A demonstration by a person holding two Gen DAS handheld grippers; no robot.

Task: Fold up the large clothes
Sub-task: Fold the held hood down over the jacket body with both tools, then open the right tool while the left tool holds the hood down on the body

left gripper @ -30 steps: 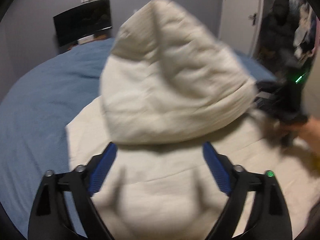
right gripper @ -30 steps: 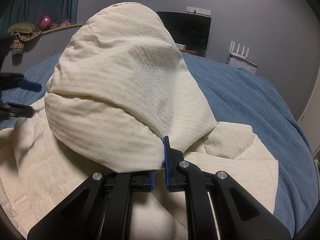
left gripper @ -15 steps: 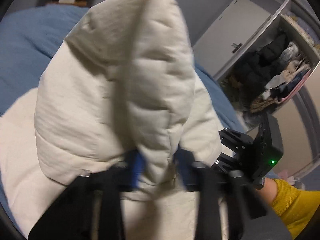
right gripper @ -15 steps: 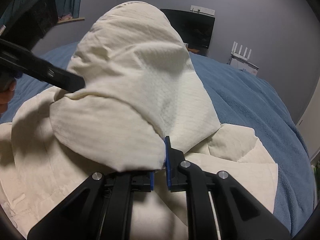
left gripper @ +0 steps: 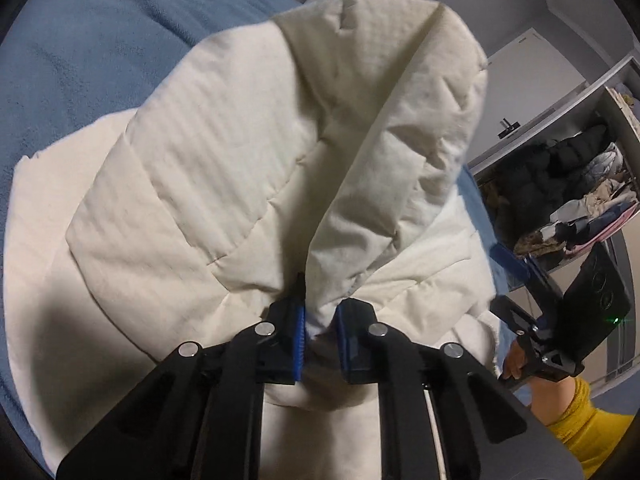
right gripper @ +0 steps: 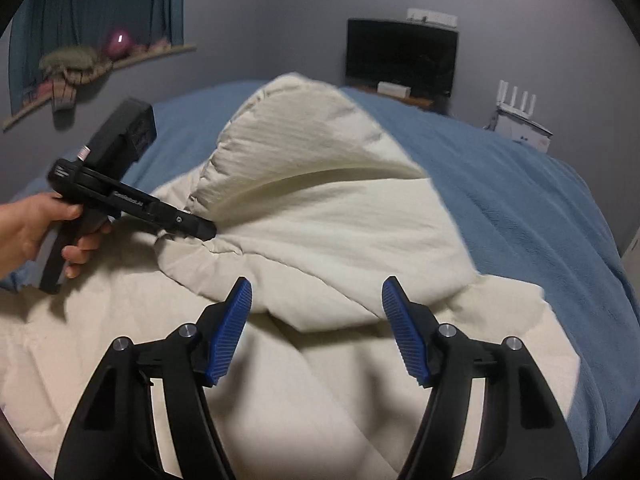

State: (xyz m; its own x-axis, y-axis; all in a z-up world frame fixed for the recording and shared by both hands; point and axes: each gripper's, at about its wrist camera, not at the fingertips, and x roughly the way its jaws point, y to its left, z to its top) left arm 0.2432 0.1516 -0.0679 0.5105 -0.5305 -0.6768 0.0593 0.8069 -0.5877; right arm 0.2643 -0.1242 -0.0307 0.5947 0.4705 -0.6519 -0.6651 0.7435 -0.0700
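In the right wrist view, at far left, a bare hand [right gripper: 36, 224] holds the handle of the left gripper [right gripper: 208, 232], whose black nose reaches in against a bunched edge of the cream quilted garment [right gripper: 328, 216]. In its own camera the left gripper [left gripper: 320, 330] has its blue pads [left gripper: 299, 336] pinched on a narrow ridge of that fabric — the jaws have just been closing, and the cloth sits pressed between them. From the pinch the garment rises in a tall puffed fold that fills the middle of the left wrist view, the rest lying spread on the blue bedcover [left gripper: 80, 40].

Moving right, the right gripper [right gripper: 316, 320] stands with its jaws wide apart, having just been opening; its ribbed blue pads [right gripper: 230, 332] hover just above the cream cloth and nothing is held between them. A lower flap of the garment lies ahead of the gap. In the left wrist view the same gripper [left gripper: 516, 276] appears at right, held by a person in a yellow sleeve [left gripper: 584, 436].

Behind, a dark screen [right gripper: 400, 58] stands against the grey wall, and to its right a white router [right gripper: 520, 116] — the bedcover [right gripper: 540, 216] runs beneath both
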